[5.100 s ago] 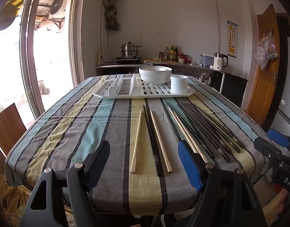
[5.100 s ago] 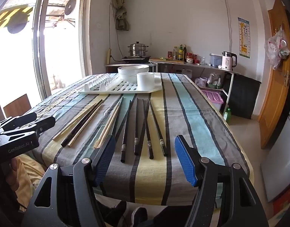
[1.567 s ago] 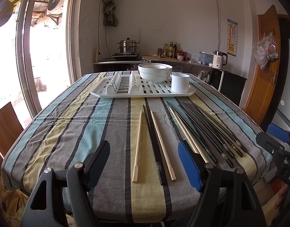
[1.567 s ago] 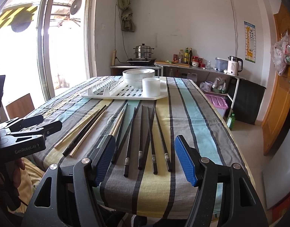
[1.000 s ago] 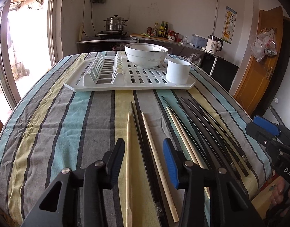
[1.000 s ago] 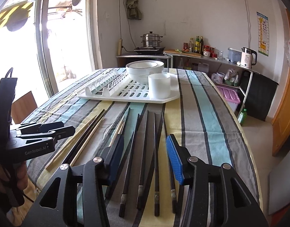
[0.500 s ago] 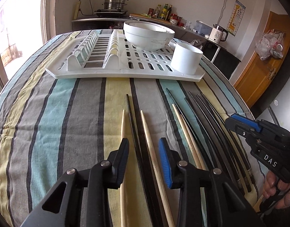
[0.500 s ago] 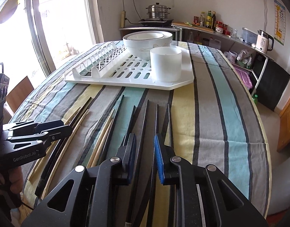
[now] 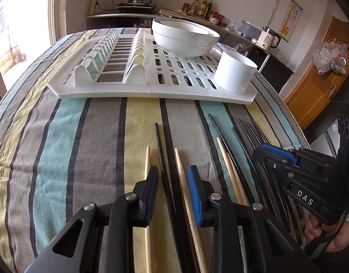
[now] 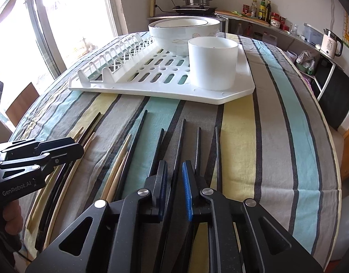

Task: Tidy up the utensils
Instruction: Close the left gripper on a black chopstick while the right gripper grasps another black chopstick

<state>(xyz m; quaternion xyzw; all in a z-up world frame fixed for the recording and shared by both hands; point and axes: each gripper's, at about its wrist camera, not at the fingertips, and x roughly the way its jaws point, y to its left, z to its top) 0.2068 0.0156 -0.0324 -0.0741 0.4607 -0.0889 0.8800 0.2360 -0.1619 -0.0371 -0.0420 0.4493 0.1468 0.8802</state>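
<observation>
Black and pale wooden chopsticks lie in a loose row on the striped cloth of the desk [image 9: 67, 150], long and thin, tips pointing toward the far side. In the left wrist view, the left gripper [image 9: 172, 182] hangs low over the near-left group: a black chopstick [image 9: 162, 159] and a pale wooden chopstick [image 9: 181, 177] run between its blue-padded fingers, with another wooden one [image 9: 147, 159] just outside the left finger. Its jaws have just been closing but a clear gap remains, and the pads do not seem to press on either stick. To the right, the right gripper [image 10: 174, 177] sits over the dark group; one black chopstick [image 10: 180, 141] passes between its fingers. Those jaws have also just been closing and stand nearly together, though whether the pads touch the stick is hard to judge from here. Beyond the chopsticks, on the far side, a white plastic dish rack [image 9: 120, 91] carries stacked white bowls [image 9: 183, 38] and, at its right corner, a white cup [image 10: 212, 63].
</observation>
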